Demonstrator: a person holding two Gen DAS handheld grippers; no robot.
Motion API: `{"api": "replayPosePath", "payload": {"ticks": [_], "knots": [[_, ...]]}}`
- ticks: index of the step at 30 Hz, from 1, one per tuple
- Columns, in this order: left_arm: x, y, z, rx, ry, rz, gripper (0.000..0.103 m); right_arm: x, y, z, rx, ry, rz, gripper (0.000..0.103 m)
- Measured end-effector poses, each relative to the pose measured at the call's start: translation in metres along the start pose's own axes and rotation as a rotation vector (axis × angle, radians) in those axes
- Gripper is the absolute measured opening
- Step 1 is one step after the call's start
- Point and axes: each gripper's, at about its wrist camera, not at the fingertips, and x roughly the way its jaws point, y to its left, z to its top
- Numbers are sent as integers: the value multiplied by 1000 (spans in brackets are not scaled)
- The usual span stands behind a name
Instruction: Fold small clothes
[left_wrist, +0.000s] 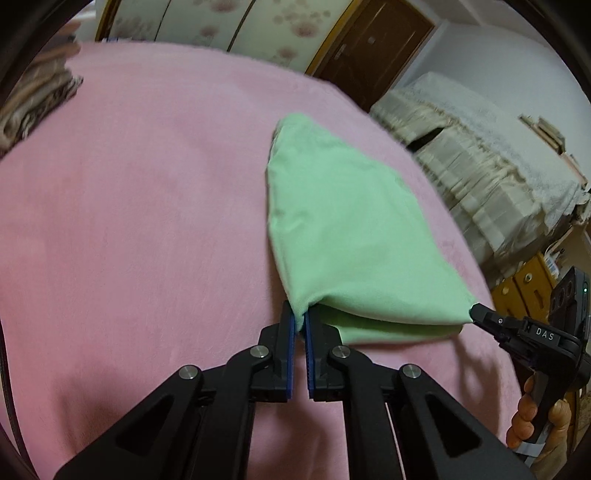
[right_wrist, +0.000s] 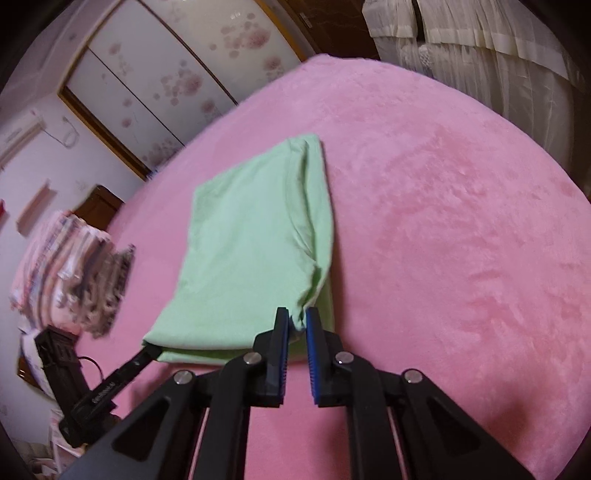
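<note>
A: Green shirt (left_wrist: 343, 229), already doubled over, lies on the pink bed (left_wrist: 147, 184), its near edge lifted at both corners while its far end rests on the blanket.

B: Who holds what?

A: The left tongs (left_wrist: 300, 321) are clenched on the near left corner, cloth pinched between the blue pads. The right tongs (right_wrist: 297, 321) grip the near right corner the same way, a bunched hem caught between them. From the left wrist camera the right tongs' tip touches the garment's right corner, and a hand (left_wrist: 532, 417) grips the handle below.

B: Which step is this?

A: Mid-fold, by the look of it: layers are stacked at the near edge, and both corners are held for another pass.

B: And next?

A: Likely carrying the near edge away toward the far end, both corners kept level and taut so the layers land square, then letting go. The soft knit could slump or skew if one side leads.

B: Anything else on the bed?

A: A pile of patterned clothes (right_wrist: 70, 273) sits at the far left, well apart from the shirt.
</note>
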Motion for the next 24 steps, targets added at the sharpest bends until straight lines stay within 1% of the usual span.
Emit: {"api": "replayPosePath", "payload": {"ticks": [2,4,7,9,10,11,12,13,14,16,18,20,21,22,24], "knots": [[7,9,-6,-25,42,6,5,7,-5,-6,-1,28,-44,9],[9,14,-10,-32,51,3,6,10,-8,-12,-8,42,-77,9],[7,12,-11,6,66,7,8,8,-8,-17,-18,46,-110,9],[4,7,-10,39,90,6,17,4,-6,-17,-33,48,-139,9],[1,7,-10,51,98,7,29,2,-6,-17,-37,51,-139,10],[-3,4,-9,66,101,16,46,-1,-5,-16,-41,49,-137,10],[-8,2,-8,78,93,27,55,-3,-5,-15,-45,45,-136,10],[-12,-1,-7,90,80,44,69,-6,-3,-14,-51,38,-135,11],[-19,-4,-5,105,63,66,78,-9,-1,-13,-59,30,-136,13],[-27,-9,0,124,49,79,80,-14,1,-10,-71,14,-137,16],[-33,-13,9,131,55,88,83,-20,6,-7,-89,-1,-133,18],[-37,-17,20,123,59,90,92,-23,11,-2,-108,-10,-128,18],[-38,-19,26,122,58,93,94,-24,14,1,-118,-12,-126,19],[-39,-21,31,124,55,99,95,-24,17,5,-130,-15,-125,21],[-40,-28,48,142,52,119,96,-25,23,13,-153,-23,-129,27]]}}
